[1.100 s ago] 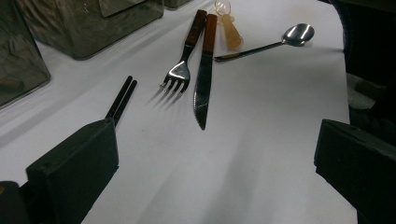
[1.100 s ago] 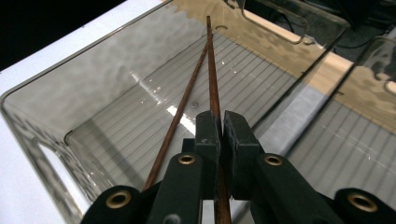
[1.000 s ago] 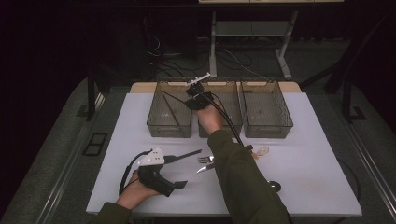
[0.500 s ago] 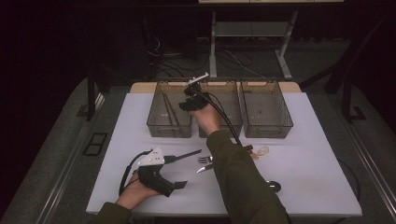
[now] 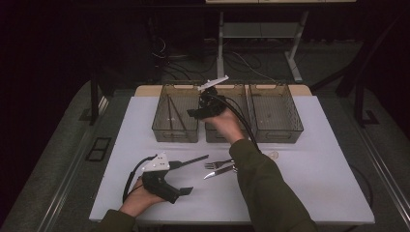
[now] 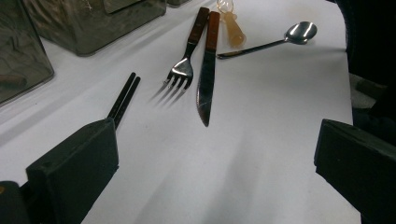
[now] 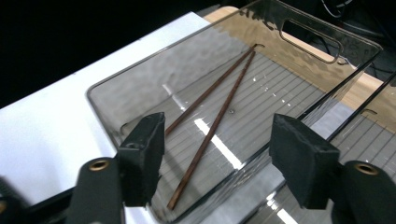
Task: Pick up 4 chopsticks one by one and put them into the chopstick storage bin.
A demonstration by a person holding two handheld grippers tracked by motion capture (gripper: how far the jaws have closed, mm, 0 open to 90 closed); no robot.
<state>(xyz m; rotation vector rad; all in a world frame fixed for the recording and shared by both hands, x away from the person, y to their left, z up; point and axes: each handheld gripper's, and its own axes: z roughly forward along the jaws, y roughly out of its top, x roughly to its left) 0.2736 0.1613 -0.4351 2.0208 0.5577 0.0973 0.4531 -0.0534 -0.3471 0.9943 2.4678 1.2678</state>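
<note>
Fork (image 6: 181, 70), knife (image 6: 205, 79) beside black chopsticks (image 6: 123, 98); spoon (image 6: 280, 39) apparently farther.

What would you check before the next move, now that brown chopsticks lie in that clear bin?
1. Brown chopsticks lie flat inside the left bin: ok.
2. Right gripper open, nothing between its fingers: ok.
3. Left gripper open and empty above the table: ok.
4. Black chopsticks lie together, apart from the fork: ok.
5. Fork and knife apart enough to grasp one alone: not ok, the handles lie side by side.
6. Middle bin's contents: cannot tell.
</note>
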